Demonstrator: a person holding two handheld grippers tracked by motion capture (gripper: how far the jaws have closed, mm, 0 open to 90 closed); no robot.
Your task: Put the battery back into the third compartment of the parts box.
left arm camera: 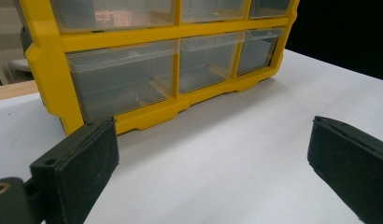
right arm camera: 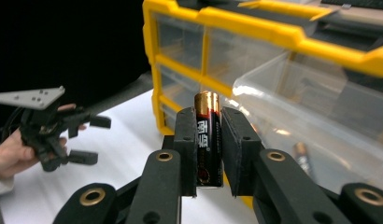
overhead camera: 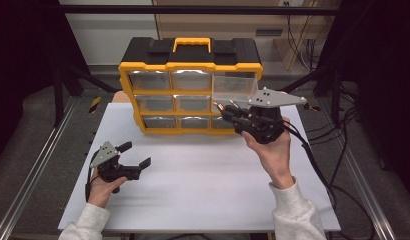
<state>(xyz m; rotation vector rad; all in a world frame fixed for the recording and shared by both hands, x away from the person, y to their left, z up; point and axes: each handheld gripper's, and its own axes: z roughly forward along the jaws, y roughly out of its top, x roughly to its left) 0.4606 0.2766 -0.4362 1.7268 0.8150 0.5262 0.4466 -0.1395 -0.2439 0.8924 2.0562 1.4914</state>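
Item 1, battery (right arm camera: 208, 139): cylindrical cell, black body with a gold-copper band at the upper end and a red-and-white printed label running down its side. I see it standing upright between the pads of my right gripper (right arm camera: 208, 149), which is clamped on it from both sides, jaws nearly closed with only the cell's width between them. In the high view this gripper (overhead camera: 227, 107) is raised in front of the right column of the organizer, just beside the pulled-out drawer.

Item 2, organizer (overhead camera: 190, 87): yellow frame, black top with a yellow carry handle, a grid of clear plastic drawers three across and three down. It stands at the far edge of the white table (overhead camera: 203, 175).

Item 3, open drawer (right arm camera: 320, 116): clear, top right of the grid, drawn forward out of the frame. A second battery (right arm camera: 301, 158) with a copper-coloured end lies inside it, blurred through the wall.

Item 4, left gripper (overhead camera: 134, 155): I hold it low over the near left of the table, well apart from the organizer, jaws spread wide with nothing between them. In its own view the pads (left arm camera: 75, 175) frame bare tabletop and the organizer's lower drawers.
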